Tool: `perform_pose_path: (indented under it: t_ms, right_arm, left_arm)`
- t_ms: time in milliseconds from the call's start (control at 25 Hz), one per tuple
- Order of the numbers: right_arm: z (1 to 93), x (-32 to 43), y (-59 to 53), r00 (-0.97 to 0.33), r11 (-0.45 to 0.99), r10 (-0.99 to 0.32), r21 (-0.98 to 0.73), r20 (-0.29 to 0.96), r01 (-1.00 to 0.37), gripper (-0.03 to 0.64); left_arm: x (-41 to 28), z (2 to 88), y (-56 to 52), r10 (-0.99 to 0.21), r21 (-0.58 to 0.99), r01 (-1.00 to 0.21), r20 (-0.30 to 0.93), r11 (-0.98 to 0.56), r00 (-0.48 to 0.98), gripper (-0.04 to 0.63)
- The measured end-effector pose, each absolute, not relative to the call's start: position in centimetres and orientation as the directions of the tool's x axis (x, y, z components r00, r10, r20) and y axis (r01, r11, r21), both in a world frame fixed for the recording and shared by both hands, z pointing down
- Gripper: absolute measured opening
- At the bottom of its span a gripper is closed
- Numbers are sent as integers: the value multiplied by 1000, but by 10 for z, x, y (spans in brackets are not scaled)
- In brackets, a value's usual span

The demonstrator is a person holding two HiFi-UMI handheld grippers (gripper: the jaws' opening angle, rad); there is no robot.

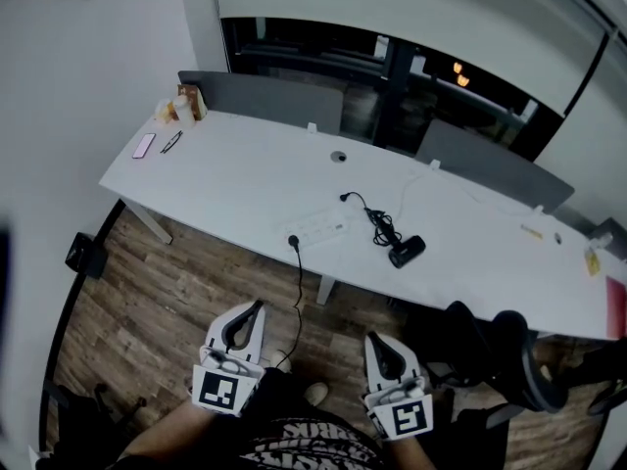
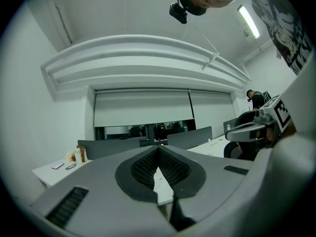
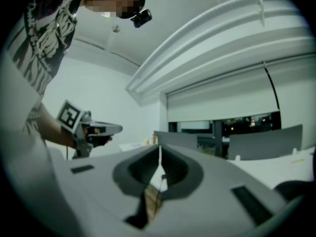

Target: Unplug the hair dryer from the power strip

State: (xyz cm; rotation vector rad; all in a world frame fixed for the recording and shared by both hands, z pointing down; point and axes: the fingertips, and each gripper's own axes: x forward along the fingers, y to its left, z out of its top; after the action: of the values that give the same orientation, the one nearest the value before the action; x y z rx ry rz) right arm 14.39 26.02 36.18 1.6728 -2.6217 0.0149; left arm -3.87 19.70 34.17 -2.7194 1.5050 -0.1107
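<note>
Well short of the desk [image 1: 245, 174], the left tool [image 1: 257, 309] and right tool [image 1: 376, 341] are both closed tight on nothing; the hair dryer [image 1: 407, 251] lies near the desk's front edge, beside the power strip [image 1: 315, 229]

Black hair dryer [image 1: 407, 252] lies on desk [image 1: 235, 174] beside white power strip [image 1: 315, 229].

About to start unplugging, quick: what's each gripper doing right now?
Left gripper: closed, holding nothing.
Right gripper: closed, holding nothing.
</note>
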Motion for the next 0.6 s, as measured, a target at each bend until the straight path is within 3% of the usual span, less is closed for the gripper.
perform_pose_path:
  t_ms: [600]
  right_arm:
    - [358, 106, 195, -457, 459, -888, 16, 53, -888, 35]
  left_arm:
    - [-81, 350, 143, -871, -37, -871, 66, -489, 487, 28]
